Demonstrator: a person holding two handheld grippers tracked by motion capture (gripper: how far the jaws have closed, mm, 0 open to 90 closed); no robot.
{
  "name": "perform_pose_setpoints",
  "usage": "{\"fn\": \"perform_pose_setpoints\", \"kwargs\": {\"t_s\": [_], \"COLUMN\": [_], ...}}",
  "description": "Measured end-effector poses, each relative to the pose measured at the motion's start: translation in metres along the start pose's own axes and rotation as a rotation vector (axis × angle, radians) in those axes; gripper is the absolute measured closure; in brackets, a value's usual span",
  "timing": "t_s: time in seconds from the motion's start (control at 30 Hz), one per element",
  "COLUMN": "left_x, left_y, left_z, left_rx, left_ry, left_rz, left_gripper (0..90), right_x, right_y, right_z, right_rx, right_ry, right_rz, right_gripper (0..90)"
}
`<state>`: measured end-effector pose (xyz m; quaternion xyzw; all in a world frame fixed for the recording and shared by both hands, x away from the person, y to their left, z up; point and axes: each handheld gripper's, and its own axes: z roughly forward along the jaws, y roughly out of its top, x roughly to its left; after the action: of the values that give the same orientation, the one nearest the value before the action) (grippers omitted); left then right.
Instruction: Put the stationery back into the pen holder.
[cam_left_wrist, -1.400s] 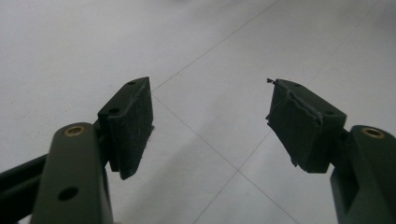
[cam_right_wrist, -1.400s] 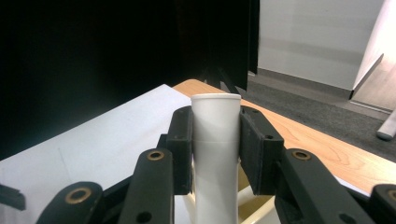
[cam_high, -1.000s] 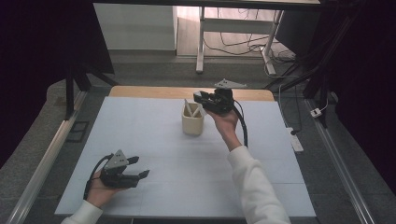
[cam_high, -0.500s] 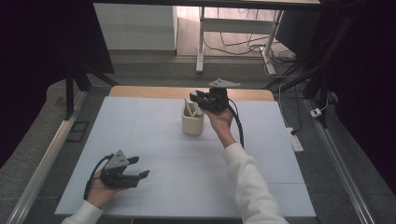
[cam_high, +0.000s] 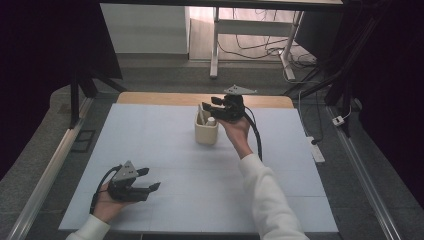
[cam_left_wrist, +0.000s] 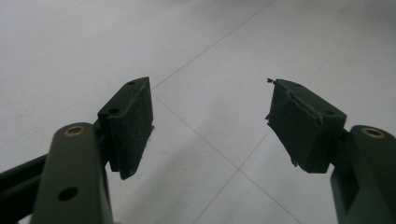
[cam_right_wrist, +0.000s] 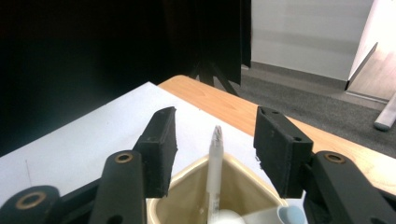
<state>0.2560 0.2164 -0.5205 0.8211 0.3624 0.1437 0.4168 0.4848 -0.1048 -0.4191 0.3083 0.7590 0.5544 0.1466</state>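
right gripper (cam_high: 209, 107): jaws just opening, now standing apart, touching nothing; white pen (cam_right_wrist: 215, 172) standing upright between and just below them, inside the cream holder (cam_high: 205, 133). left gripper (cam_high: 148, 179): jaws sitting wide apart, gripping nothing, hovering over the white table (cam_high: 165, 145).

Two grippers (cam_high: 145, 181) (cam_high: 207, 107), one cream holder (cam_high: 205, 133), one white pen (cam_right_wrist: 214, 172) inside it.

A cream square holder (cam_high: 206, 132) stands upright at the table's far middle. A white pen (cam_right_wrist: 215, 168) leans inside it, tip up, untouched.
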Motion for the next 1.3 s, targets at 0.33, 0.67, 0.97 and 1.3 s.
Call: {"fn": "perform_pose_setpoints", "kwargs": {"t_s": [0.33, 0.67, 0.97, 1.3], "left_x": [-0.001, 0.000, 0.000, 0.000], "left_y": [0.000, -0.001, -0.001, -0.002], "left_z": [0.000, 0.000, 0.002, 0.001], "left_rx": [0.002, 0.002, 0.009, 0.008], "left_ry": [0.002, 0.009, 0.010, 0.013], "left_rz": [0.001, -0.005, -0.002, 0.000], "left_gripper": [30.6, 30.6, 30.6, 30.1], "right_x": [0.003, 0.001, -0.003, 0.003], "right_y": [-0.008, -0.031, -0.048, -0.071], "right_z": [-0.016, -0.038, -0.064, -0.094], "right_rx": [0.015, 0.039, 0.055, 0.107], "right_ry": [0.007, 0.029, 0.022, 0.027], "right_rz": [-0.034, -0.030, -0.033, -0.061], "right_gripper": [46.9, 47.1, 46.6, 45.4]}}
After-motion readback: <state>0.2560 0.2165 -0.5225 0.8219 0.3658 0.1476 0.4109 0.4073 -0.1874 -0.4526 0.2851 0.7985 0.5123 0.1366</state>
